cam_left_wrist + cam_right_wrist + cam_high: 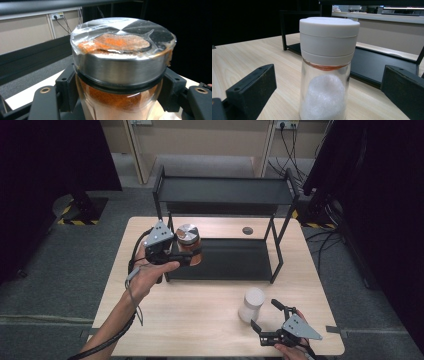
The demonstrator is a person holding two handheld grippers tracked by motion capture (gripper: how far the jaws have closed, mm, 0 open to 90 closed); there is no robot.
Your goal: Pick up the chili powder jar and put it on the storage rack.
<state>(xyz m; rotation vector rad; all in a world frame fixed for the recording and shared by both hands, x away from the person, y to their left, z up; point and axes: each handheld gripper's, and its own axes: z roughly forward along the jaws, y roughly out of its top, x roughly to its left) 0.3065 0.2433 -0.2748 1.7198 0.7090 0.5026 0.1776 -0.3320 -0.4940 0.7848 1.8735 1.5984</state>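
Steel-lidded spice jar (pixel 188 241) sits clamped in my left gripper (pixel 187 254), over the near left edge of the black rack's (pixel 230 260) lower shelf. My right gripper (pixel 263 316) gapes wide, just beside the white-capped jar (pixel 251 304) standing on the wooden table (pixel 200 315).

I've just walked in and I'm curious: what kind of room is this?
Probably a lab or test studio, not a kitchen: a lone wooden table stands on grey carpet between black curtains, with loose cables plugged into wall sockets.
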